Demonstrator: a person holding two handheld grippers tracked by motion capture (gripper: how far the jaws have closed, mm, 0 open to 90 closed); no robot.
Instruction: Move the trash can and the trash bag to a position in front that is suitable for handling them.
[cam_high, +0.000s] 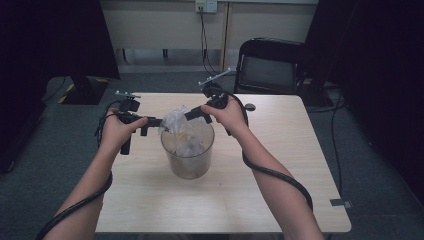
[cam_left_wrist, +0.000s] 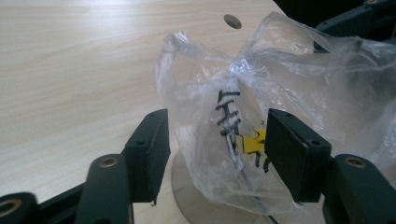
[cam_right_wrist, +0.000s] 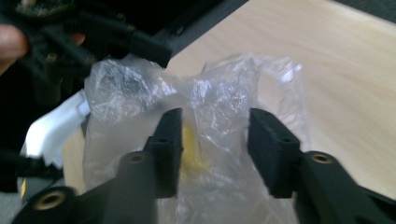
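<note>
A clear round bin (cam_high: 187, 155) stands mid-table with a crumpled transparent plastic bag (cam_high: 181, 124) in its mouth. My left gripper (cam_high: 154, 122) reaches the bag's edge from the left, my right gripper (cam_high: 194, 114) from the right. In the left gripper view the left gripper (cam_left_wrist: 217, 144) is open around a fold of the bag (cam_left_wrist: 210, 116); the plastic has black marks and a yellow patch, and the left pad stands clear of it. In the right gripper view the right gripper (cam_right_wrist: 215, 140) straddles loose film of the bag (cam_right_wrist: 219, 107) without pinching it flat.
The light wooden table (cam_high: 280, 165) has a cable hole (cam_high: 250, 106) near its far edge. A black chair (cam_high: 267, 67) stands behind the table, and a dark stand base (cam_high: 82, 87) is on the floor at the far left. Cables trail from both grippers along the forearms.
</note>
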